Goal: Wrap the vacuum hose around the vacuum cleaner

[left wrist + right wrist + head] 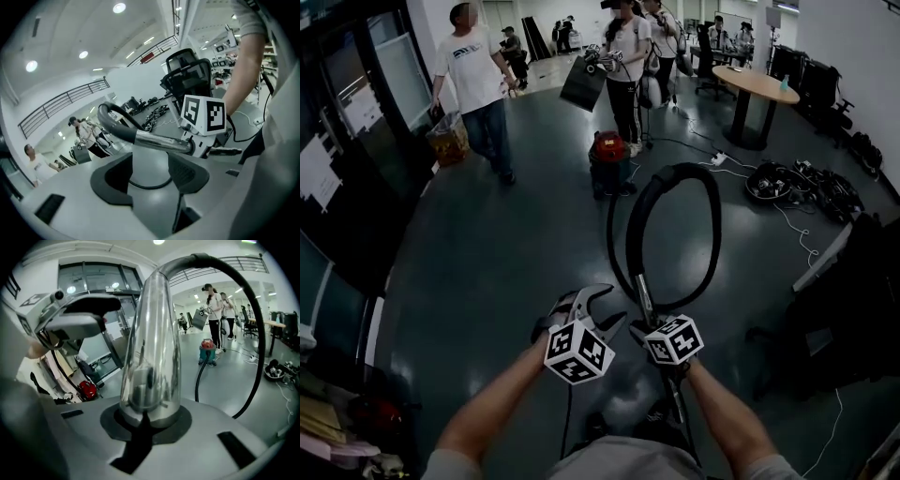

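The red and teal vacuum cleaner stands on the grey floor ahead of me. Its black hose arcs up from it in a tall loop and joins a shiny metal wand. My right gripper is shut on that wand and holds it nearly upright. My left gripper hovers just left of the wand, jaws open, with nothing between them. In the left gripper view the wand lies crosswise beyond its fingertips.
Several people stand at the back, two of them right behind the vacuum cleaner. A round wooden table and a heap of cables are at the far right. A dark chair stands near right, glass walls on the left.
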The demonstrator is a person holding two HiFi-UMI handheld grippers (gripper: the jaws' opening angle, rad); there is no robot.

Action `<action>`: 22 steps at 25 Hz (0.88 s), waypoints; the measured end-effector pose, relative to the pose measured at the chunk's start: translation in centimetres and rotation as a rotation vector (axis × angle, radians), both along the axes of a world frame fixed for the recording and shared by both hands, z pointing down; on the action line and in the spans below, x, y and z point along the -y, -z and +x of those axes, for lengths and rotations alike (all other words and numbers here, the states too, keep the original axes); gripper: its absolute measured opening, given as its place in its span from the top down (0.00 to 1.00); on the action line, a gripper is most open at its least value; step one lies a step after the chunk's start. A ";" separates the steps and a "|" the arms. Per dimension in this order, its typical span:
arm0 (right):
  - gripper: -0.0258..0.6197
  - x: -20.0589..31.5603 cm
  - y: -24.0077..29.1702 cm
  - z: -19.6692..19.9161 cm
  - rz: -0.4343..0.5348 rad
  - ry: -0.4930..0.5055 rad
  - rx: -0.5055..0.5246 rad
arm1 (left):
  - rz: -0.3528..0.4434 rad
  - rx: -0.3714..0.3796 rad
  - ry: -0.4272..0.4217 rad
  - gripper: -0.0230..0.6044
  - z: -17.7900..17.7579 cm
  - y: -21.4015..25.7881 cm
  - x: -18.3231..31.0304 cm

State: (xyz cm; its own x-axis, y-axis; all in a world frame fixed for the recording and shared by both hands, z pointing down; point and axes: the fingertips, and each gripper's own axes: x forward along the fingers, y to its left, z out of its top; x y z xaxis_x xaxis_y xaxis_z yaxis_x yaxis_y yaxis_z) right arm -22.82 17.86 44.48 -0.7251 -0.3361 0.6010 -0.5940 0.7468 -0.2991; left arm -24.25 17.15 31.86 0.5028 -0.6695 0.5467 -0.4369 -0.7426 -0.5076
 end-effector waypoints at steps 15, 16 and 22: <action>0.90 -0.6 -2.7 8.5 -0.020 0.262 -0.180 | -0.077 0.303 -0.338 0.57 13.4 -2.3 1.2; 0.90 -0.5 -2.9 9.0 -0.013 0.279 -0.192 | -0.101 0.324 -0.356 0.57 13.7 -3.0 1.1; 0.90 0.2 -5.5 12.9 -0.021 0.347 -0.332 | -0.203 0.456 -0.534 0.57 16.1 -7.6 1.4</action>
